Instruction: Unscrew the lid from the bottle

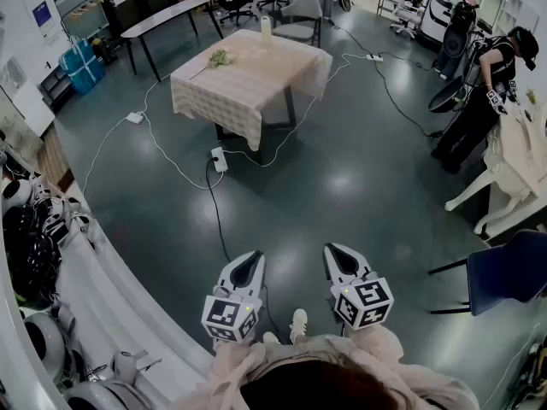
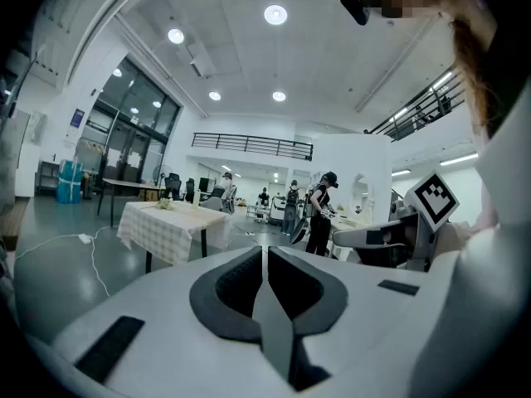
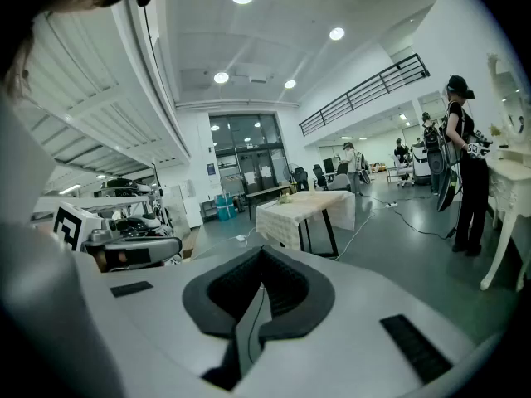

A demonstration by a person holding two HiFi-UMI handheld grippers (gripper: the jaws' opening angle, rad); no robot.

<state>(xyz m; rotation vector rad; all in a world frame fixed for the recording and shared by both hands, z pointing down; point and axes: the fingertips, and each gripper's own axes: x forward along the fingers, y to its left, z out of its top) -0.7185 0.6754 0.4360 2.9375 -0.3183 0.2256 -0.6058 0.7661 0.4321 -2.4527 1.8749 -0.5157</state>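
Spotter: Tongs check: your left tongs (image 1: 249, 257) and right tongs (image 1: 334, 251) are both pinched tight on nothing, held low by your body.

Caller: Bottle?

Spotter: The pale bottle (image 1: 265, 26) stands upright at the far edge of the desk (image 1: 248, 92), well away from you. It's probably light and tippy on that cloth, so brace its body with one pair and pinch the lid with the other.

Caller: Room?

Spotter: Open floor ahead. Mind the cable (image 1: 215, 207) and power strip (image 1: 220, 159) beside the desk.
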